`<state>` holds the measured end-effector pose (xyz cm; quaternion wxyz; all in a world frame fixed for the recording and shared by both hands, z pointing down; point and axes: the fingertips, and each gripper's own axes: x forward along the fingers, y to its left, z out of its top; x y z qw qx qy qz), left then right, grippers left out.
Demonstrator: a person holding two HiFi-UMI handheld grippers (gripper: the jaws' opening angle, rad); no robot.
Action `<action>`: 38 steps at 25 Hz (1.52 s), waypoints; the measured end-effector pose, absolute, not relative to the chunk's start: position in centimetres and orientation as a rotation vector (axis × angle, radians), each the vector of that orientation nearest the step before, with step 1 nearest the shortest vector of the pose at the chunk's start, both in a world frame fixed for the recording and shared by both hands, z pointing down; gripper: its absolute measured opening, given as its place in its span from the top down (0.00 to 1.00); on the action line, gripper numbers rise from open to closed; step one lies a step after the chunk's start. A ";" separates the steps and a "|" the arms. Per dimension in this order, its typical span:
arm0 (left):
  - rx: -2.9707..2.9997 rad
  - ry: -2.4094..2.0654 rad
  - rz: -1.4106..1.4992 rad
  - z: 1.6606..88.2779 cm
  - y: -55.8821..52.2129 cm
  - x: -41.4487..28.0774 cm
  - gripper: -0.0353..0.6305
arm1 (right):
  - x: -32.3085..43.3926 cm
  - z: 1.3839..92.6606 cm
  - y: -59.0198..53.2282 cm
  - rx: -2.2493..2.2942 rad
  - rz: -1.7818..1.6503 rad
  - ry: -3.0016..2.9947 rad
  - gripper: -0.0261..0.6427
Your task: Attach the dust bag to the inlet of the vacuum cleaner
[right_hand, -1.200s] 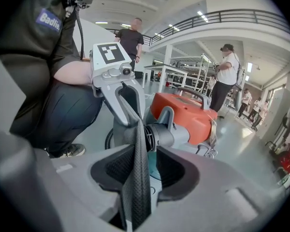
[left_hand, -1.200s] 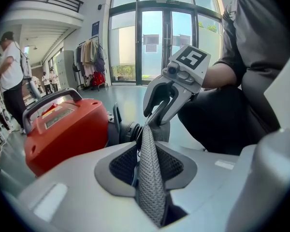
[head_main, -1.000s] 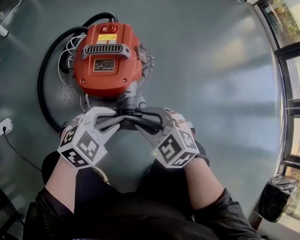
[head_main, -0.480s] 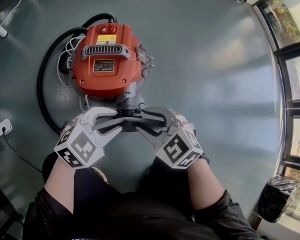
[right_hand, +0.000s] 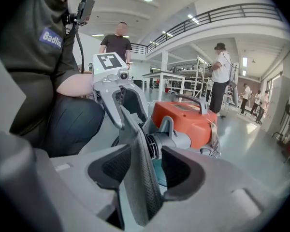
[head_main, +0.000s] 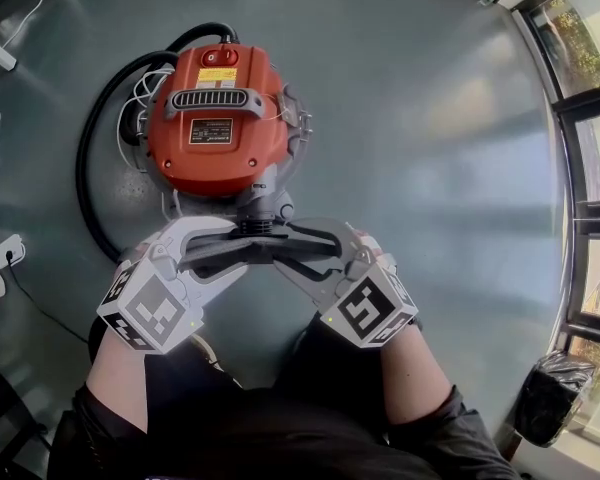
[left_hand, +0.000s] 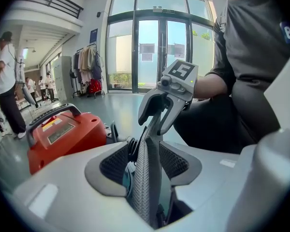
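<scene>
I read this as the release at the end of the fitting step. The dust bag (head_main: 260, 249) lies stretched crosswise just on the near side of the vacuum cleaner (head_main: 218, 118), with its middle right up against the grey inlet (head_main: 259, 208) that sticks out of the vacuum cleaner's near end. My left gripper (head_main: 223, 251) and right gripper (head_main: 302, 251) sit at the bag's two ends. Both have just been opening their jaws, and in each gripper view the grey mesh edge stands between spread pads that no longer pinch it.

I can't quite tell whether the collar is fully seated on the inlet, since the bag hides the joint from above. Next I would back both grippers clear of the fabric without dragging it, then check the seat and press again if it is loose.

Compared with a second ago, both marker cubes sit farther from the vacuum cleaner, while the bag has stayed at the inlet.
</scene>
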<state>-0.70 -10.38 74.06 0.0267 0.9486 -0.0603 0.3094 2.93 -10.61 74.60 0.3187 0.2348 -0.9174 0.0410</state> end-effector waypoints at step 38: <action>2.790 -0.310 0.822 42.5 -3.2 -3.8 0.66 | 1.2 44.9 -3.1 0.742 0.318 -2.404 0.69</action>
